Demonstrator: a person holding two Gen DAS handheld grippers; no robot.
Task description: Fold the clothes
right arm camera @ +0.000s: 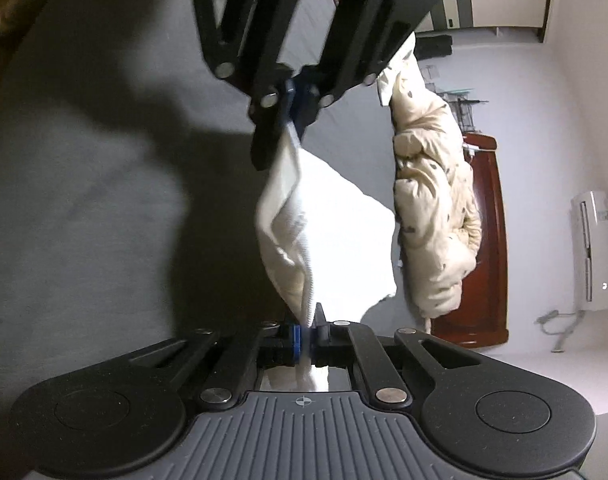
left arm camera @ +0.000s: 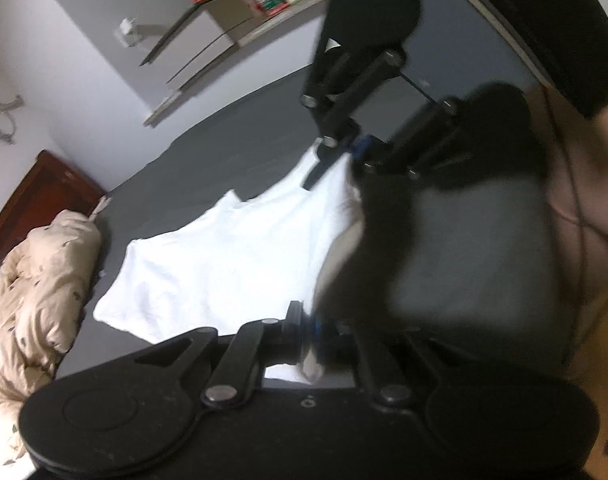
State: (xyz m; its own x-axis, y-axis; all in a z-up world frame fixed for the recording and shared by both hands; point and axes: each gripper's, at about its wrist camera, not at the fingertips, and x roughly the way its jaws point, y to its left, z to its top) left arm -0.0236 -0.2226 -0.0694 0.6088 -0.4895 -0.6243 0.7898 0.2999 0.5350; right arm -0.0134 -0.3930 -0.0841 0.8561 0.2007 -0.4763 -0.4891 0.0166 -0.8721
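One white garment point(right arm camera: 328, 232) over the grey bed point(left arm camera: 231, 152), pinched by two tongs: left point(left arm camera: 310, 340), right point(right arm camera: 306, 338).

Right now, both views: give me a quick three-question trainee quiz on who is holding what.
1. True or false: the right gripper has its jaws shut on the white garment.
2. What does the left gripper hold in its jaws? A) a pillow B) the white garment C) nothing
3. What colour is the bed sheet under the garment?

Key: 1 true. 2 B. 3 dark grey.
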